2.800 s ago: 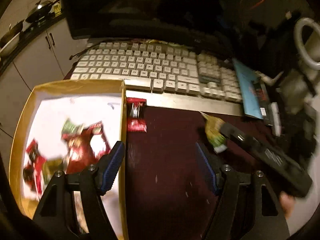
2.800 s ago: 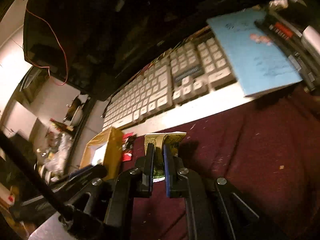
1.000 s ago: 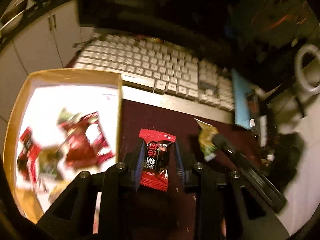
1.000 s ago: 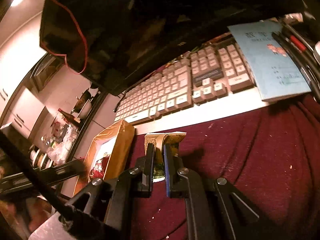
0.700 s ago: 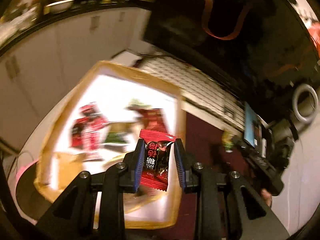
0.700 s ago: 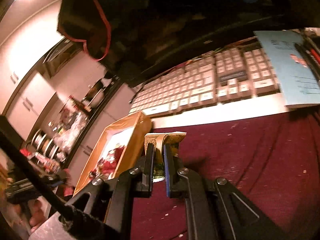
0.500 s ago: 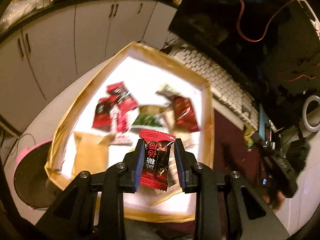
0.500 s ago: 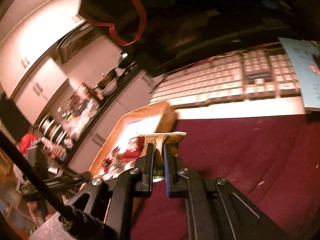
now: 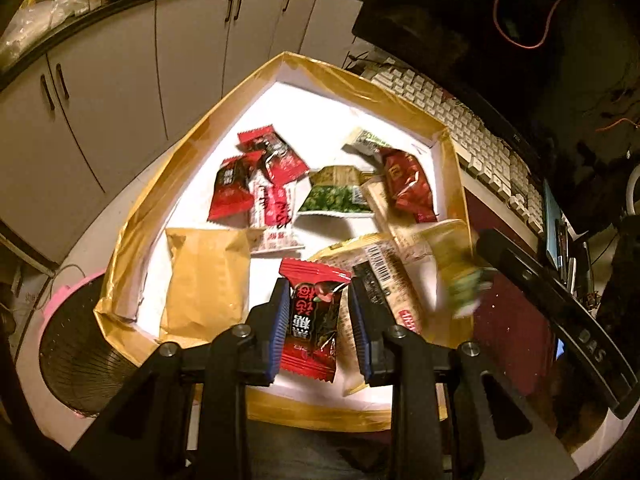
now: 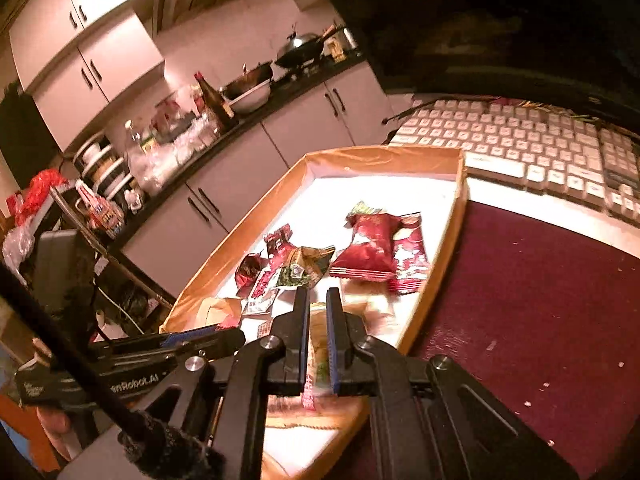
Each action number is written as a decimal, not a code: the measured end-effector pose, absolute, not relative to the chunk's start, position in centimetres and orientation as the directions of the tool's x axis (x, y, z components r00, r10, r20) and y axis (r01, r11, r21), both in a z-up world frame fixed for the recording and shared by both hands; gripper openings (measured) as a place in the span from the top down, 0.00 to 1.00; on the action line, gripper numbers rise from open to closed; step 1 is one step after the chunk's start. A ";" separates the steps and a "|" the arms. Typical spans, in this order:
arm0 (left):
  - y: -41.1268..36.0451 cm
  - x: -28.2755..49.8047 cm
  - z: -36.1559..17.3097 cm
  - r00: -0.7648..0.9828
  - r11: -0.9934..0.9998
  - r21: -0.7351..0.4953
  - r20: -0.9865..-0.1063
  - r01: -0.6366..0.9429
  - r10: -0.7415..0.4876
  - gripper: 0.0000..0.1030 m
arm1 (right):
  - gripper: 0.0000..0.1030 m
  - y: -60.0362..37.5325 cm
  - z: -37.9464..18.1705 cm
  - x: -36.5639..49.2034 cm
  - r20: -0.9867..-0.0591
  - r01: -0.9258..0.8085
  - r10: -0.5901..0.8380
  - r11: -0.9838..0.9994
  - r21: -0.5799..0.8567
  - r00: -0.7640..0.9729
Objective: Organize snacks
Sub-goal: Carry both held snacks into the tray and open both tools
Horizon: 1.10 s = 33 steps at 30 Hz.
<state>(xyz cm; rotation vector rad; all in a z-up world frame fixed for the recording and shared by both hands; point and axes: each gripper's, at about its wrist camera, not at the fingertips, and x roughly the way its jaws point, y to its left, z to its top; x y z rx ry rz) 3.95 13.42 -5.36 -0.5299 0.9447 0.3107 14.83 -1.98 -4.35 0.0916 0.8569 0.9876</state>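
My left gripper [image 9: 318,312] is shut on a red candy wrapper [image 9: 312,320] and holds it above the near part of a yellow-rimmed box [image 9: 352,84]. The box holds several snack packets, red, green and tan. In the right wrist view my right gripper [image 10: 318,320] hangs over the box's near right rim [image 10: 440,256], its jaws narrowly apart; a blurred green-and-yellow packet [image 10: 318,354] shows between them. In the left wrist view that packet [image 9: 464,280] is a blur just off the right gripper's tip at the box's right rim.
A white keyboard [image 10: 520,136] lies behind the box, under a dark monitor [image 9: 480,20]. A maroon mat [image 10: 540,300] covers the desk right of the box. White kitchen cabinets [image 9: 120,60] stand beyond. A pink round object [image 9: 72,344] sits left of the box.
Both grippers have swung left from the mat to over the box, each carrying its packet. The green-and-yellow packet now looks blurred and lower in the right gripper.
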 end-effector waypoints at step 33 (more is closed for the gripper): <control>8.1 0.6 -1.7 0.591 0.823 0.028 -0.682 -0.567 0.430 0.20 | 0.41 -5.6 -4.7 10.8 -0.595 -0.606 0.745 0.632 0.484 0.302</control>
